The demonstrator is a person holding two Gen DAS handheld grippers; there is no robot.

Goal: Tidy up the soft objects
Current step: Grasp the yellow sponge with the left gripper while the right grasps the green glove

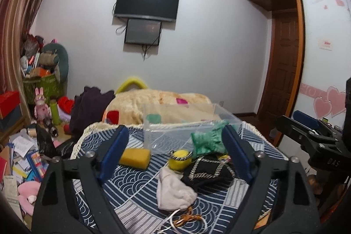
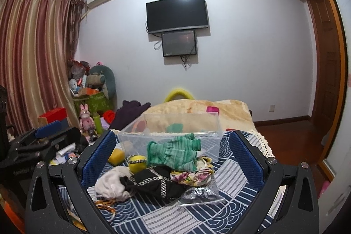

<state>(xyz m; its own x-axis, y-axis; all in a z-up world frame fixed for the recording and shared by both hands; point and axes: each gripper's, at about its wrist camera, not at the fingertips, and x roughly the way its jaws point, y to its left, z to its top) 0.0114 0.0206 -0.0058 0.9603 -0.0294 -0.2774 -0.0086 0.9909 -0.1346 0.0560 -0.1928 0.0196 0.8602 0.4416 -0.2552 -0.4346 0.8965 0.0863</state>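
Observation:
Soft things lie in a heap on a blue-and-white patterned cloth (image 1: 131, 201): a green knit glove (image 2: 175, 151), a yellow ball (image 2: 137, 162), a yellow sponge (image 1: 135, 157), a black pouch with silver trim (image 2: 153, 183), a whitish cloth pouch (image 1: 173, 192), a floral cloth (image 2: 195, 174) and a small clear bag (image 2: 201, 192). A clear plastic box (image 2: 173, 131) stands just behind them. My left gripper (image 1: 175, 152) is open and empty above the heap. My right gripper (image 2: 173, 159) is open and empty, with the heap between its fingers.
A beige blanket (image 2: 197, 111) covers the bed behind the box. Cluttered toys and boxes (image 1: 41, 89) fill the left corner, papers (image 1: 19, 152) litter the floor. A TV (image 2: 177, 13) hangs on the far wall. A wooden door (image 1: 283, 67) is at right.

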